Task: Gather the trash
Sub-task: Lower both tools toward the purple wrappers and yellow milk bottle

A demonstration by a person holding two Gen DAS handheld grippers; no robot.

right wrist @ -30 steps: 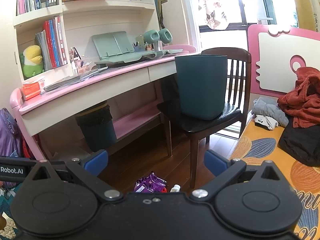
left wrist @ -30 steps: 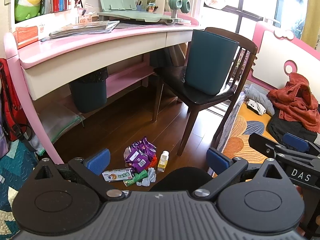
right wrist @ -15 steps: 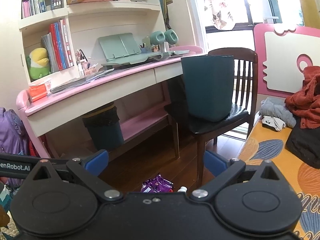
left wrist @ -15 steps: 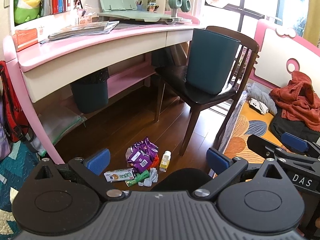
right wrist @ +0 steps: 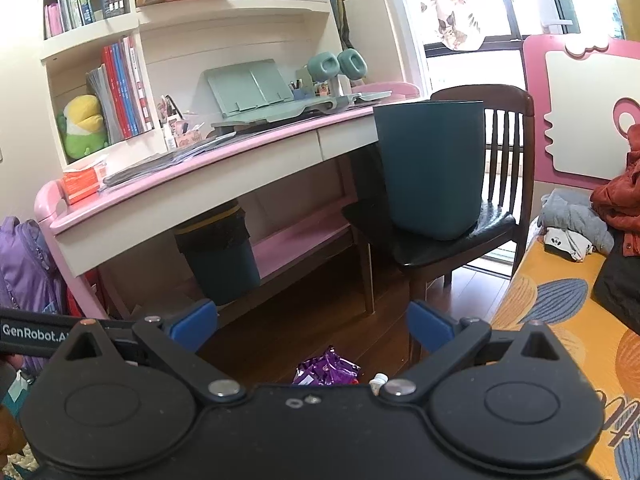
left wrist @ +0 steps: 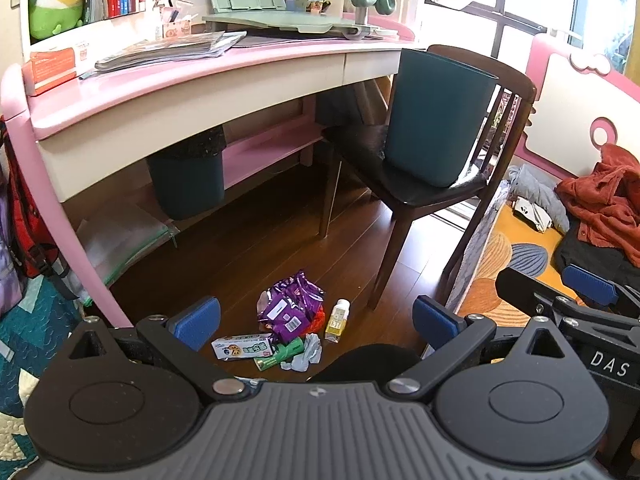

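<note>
A pile of trash lies on the wooden floor in front of the chair: purple snack wrappers (left wrist: 290, 306), a white biscuit box (left wrist: 242, 346), a green wrapper (left wrist: 280, 358), crumpled tissue (left wrist: 308, 356) and a small yellow bottle (left wrist: 338, 316). My left gripper (left wrist: 316, 320) is open and empty above it. My right gripper (right wrist: 312, 322) is open and empty; the purple wrappers (right wrist: 326, 370) and the bottle cap (right wrist: 378, 380) peek over its body. A teal bin (left wrist: 436, 120) stands on the chair seat. A second lined bin (left wrist: 186, 176) stands under the desk.
A dark wooden chair (left wrist: 416, 192) stands right of the pink desk (left wrist: 180, 88). A folder (left wrist: 120, 240) lies on the floor under the desk. Backpacks (right wrist: 24, 268) lean at the left. A bed with clothes (left wrist: 600, 200) is on the right.
Both grippers have drifted slightly; the trash pile sits a little higher in the left wrist view and the desk appears closer. Jaws stay open.
</note>
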